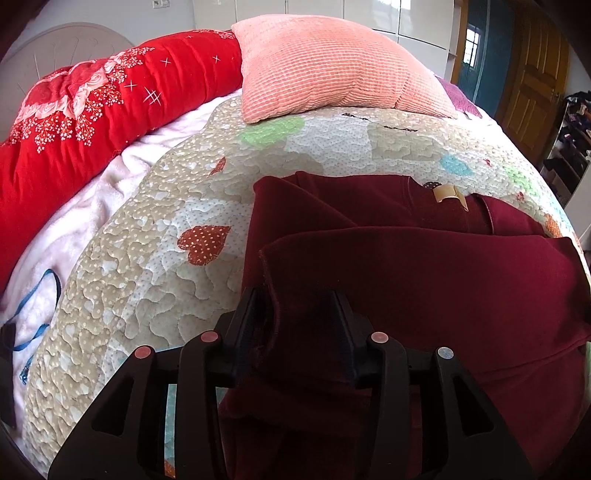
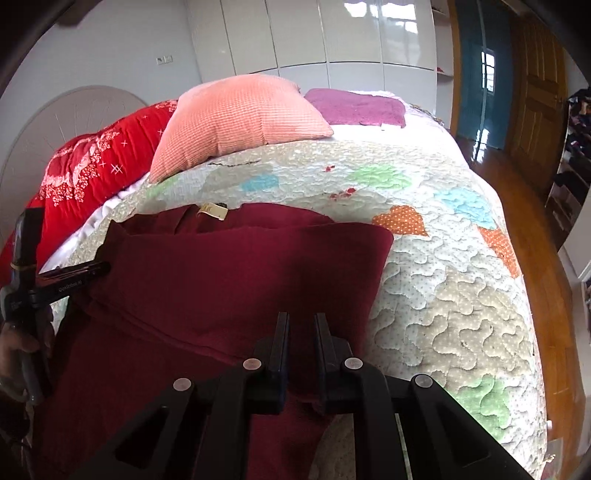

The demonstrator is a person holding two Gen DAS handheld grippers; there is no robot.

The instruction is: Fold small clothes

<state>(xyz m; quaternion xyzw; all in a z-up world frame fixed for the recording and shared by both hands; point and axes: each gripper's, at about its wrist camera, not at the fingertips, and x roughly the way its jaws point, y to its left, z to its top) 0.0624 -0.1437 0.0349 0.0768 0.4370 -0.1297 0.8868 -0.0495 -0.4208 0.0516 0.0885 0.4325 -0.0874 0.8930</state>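
While the maroon garment point(image 2: 236, 280) lies part-folded on the near side of the quilted bed point(image 2: 443, 295), the left gripper point(image 1: 301, 321) stands spread around its left hem edge. The right gripper point(image 2: 302, 343) is nearly pressed together at the near edge; whether it pinches cloth cannot be told. Flattening this fold before regripping would likely keep the edges aligned.

Ahead of the fingers spreads a quilted bedspread point(image 2: 443, 302) patterned with dotted hearts. Farther ahead, at its far edge, a salmon-pink ribbed pillow point(image 2: 240, 118) rests on it. To the left of the pillow lies a rolled red floral duvet point(image 1: 92, 110), with a pale pink blanket point(image 1: 92, 206) below it. Behind the pillow, right, lies a purple towel point(image 2: 356, 107). White wardrobe doors point(image 2: 314, 33) stand beyond the bed, and a wooden door point(image 2: 537, 85) far right.
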